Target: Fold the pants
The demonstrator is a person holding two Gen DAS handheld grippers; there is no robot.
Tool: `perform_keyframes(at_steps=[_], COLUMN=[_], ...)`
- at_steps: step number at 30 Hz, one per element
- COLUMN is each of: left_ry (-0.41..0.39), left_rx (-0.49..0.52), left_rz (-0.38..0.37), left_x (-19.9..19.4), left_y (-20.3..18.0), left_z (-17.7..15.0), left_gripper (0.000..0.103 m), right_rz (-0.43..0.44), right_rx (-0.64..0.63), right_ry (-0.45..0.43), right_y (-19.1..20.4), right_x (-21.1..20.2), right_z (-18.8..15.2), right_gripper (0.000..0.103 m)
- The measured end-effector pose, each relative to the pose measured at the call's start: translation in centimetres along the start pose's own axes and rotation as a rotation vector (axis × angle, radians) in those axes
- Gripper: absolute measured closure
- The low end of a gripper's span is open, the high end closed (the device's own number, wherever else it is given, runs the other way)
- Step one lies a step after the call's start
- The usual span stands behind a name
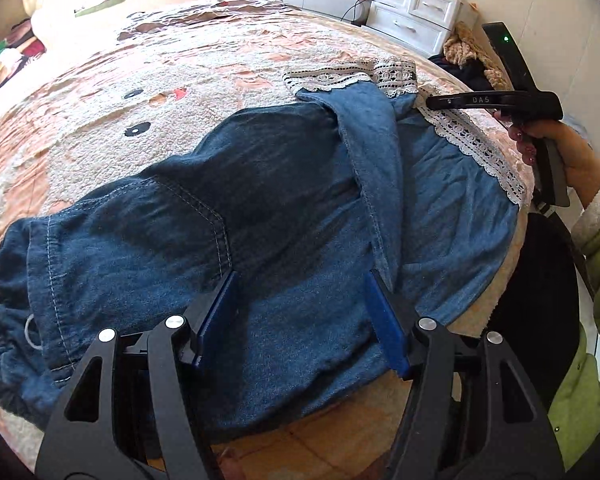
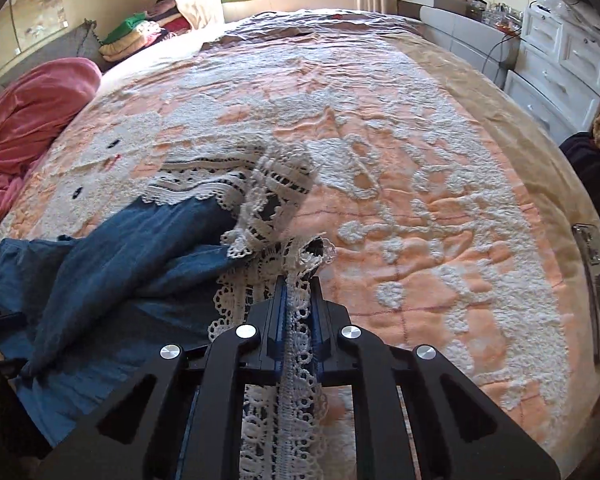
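The blue denim pants (image 1: 284, 208) lie spread across the bed (image 2: 420, 160), their white lace hems (image 1: 476, 148) toward its far side and the waist end near the bed's edge. The left gripper (image 1: 304, 316) hangs over the seat of the pants with its jaws released, the cloth under and between them but not pinched. The right gripper (image 2: 298, 300) has its jaws clenched on the lace hem of one leg (image 2: 296, 320), which runs straight between them.

pants (image 1: 284, 208): blue denim, white lace hems | state: crumpled, one leg folded across the other | place: spread on bed
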State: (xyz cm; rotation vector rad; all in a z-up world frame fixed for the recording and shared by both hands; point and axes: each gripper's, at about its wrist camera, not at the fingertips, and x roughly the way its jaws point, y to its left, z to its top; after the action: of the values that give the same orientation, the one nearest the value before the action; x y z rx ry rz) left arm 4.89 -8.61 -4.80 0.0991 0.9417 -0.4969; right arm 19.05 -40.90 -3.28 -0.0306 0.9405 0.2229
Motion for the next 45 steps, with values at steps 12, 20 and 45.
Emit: perform_keyframes(at_steps=[12,20,45], left_ry=[-0.072,-0.014,-0.12], left_rx=[-0.033,-0.028,-0.006], left_rz=[-0.027,0.081,-0.129], left_x=[-2.6,-2.3,-5.2], left_y=[0.6,0.9,-1.8], left_z=[0.5,-0.6,4.2], left_gripper=[0.046,0.041,0.03], right_rz=[0.048,0.106,0.206], right_rx=[0.088,0.113,-0.132], right_ry=[-0.07,0.02,-0.169], right_y=[-1.6,-0.6,4.4], right_x=[-3.4,-6.6,-9.5], right_z=[-3.2,-9.9,3.0], right_gripper=[0.063,0.068,0.037])
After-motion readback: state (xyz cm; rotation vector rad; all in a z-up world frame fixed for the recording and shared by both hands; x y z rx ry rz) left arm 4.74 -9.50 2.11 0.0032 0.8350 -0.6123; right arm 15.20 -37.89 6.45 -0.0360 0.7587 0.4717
